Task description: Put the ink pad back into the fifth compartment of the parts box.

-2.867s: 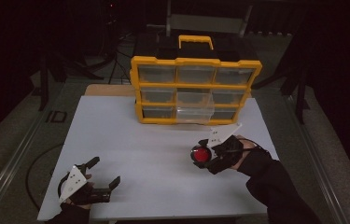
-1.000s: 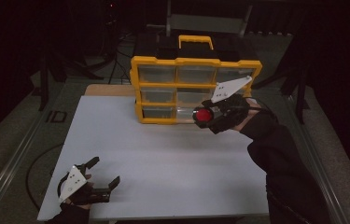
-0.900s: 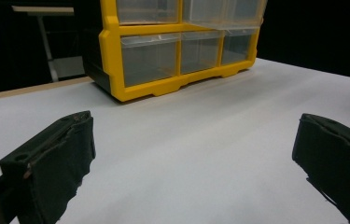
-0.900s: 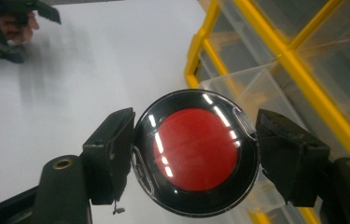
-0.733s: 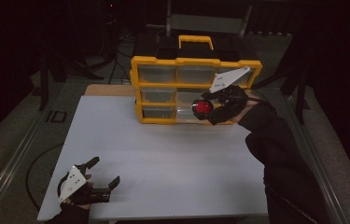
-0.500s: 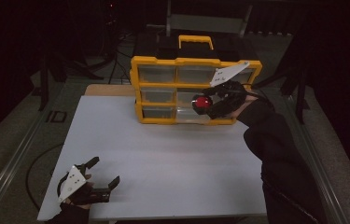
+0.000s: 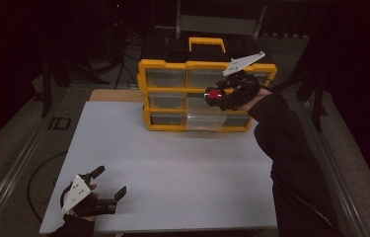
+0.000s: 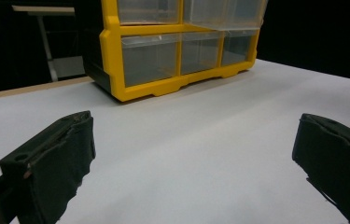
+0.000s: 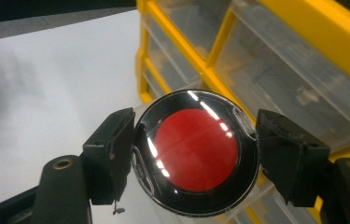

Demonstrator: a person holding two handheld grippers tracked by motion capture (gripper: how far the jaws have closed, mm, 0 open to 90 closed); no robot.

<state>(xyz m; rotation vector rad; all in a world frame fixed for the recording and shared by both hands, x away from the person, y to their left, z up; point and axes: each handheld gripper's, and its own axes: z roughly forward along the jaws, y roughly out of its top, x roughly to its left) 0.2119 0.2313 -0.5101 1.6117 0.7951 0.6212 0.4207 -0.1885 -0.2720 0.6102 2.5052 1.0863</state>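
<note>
Between the two black jaws of the right gripper [image 9: 196,154] sits a round disc [image 9: 196,150], red in the middle with a glossy black rim; both pads press on its rim from opposite sides, so the grip is closed on it. From the high view, that gripper [image 7: 215,95] holds the disc [image 7: 215,94] in the air in front of the cabinet [image 7: 165,66], level with its middle row of drawers and toward its right half. A dark sleeve [image 7: 283,143] runs from the gripper down to the bottom edge of that view. Just behind the disc in the right gripper view, the clear drawers [image 9: 275,70] of the cabinet stand in their yellow frame, and the disc hangs close to one of them; whether it touches cannot be told.

Well apart, at the near left corner of the table [image 7: 172,158], the left gripper [image 7: 107,183] rests low over the white top. Its jaws stand wide with nothing between them. Along those jaws, the left gripper view looks across bare tabletop to the cabinet's lower drawers [image 8: 149,58] at the far side.
</note>
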